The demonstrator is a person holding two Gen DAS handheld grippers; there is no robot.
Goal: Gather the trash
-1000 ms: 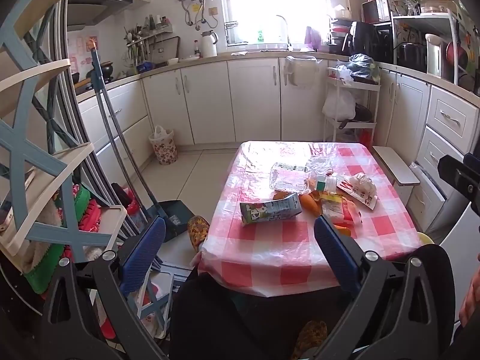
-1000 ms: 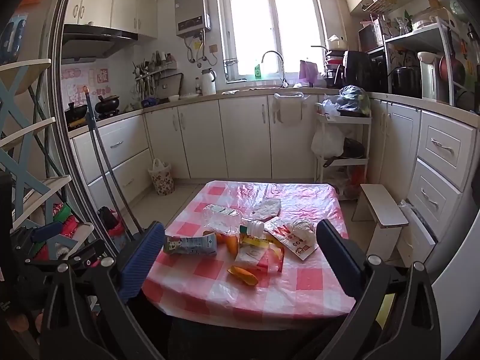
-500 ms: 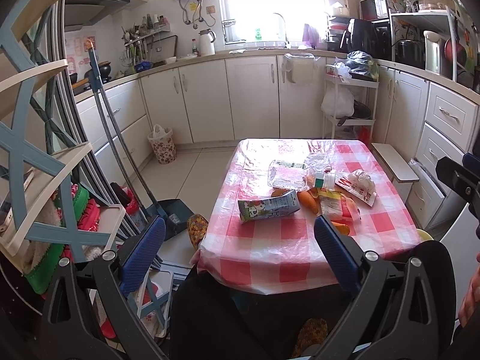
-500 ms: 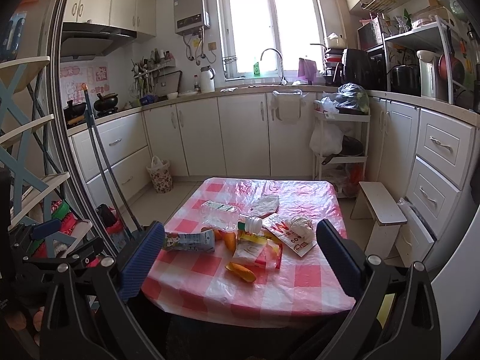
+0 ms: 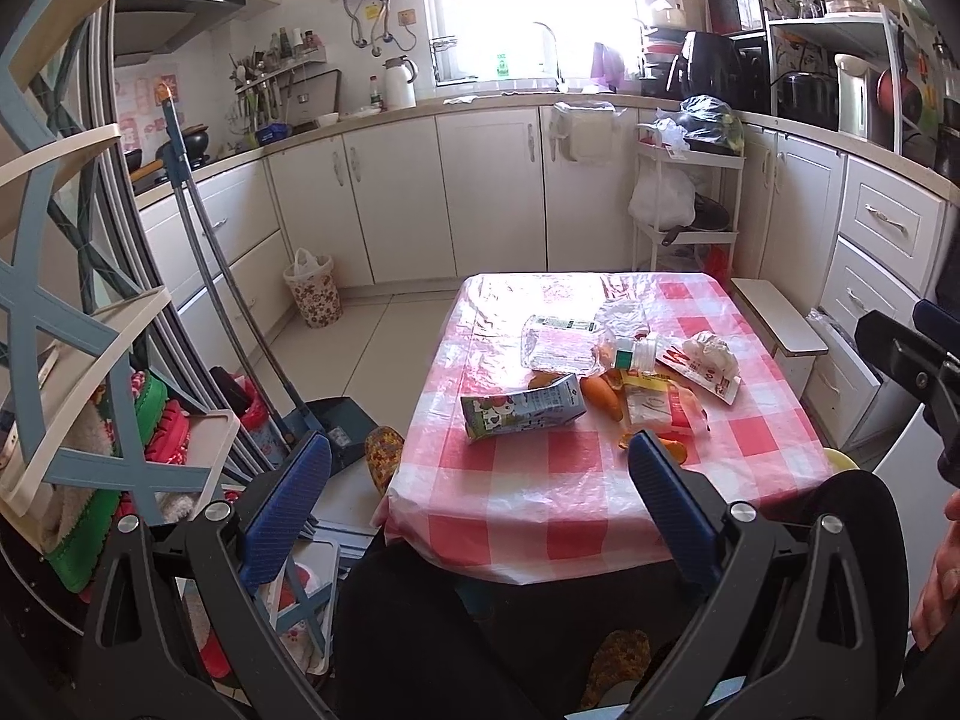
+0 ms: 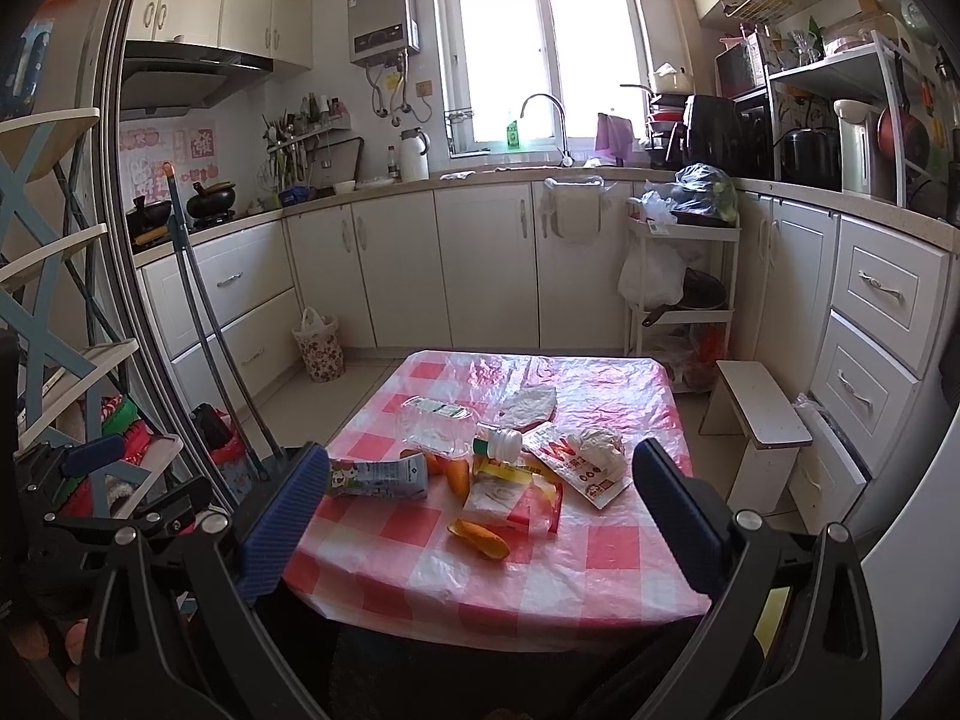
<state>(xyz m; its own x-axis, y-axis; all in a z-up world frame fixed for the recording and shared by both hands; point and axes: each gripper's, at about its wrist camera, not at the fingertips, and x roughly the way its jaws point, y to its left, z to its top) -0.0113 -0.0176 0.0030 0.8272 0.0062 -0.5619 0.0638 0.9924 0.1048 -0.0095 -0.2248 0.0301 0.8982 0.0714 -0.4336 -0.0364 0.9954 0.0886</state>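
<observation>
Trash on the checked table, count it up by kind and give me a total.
Carton: 1
Plastic bottle: 1
Wrappers or bags: 3
Crumpled tissue: 1
Orange peel pieces: at least 3, some partly hidden
Total: at least 9

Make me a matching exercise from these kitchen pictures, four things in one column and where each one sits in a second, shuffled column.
Things
1. green and white milk carton
2. floral-patterned waste bin with a white liner
3. white thermos jug
4. clear crushed plastic bottle

Places
A. on the floor by the lower cabinets
B. on the countertop left of the window
C. lying on its side at the left of the litter pile
D. lying on the checked tablecloth behind the carton

Pairs: 1-C, 2-A, 3-B, 4-D
</observation>
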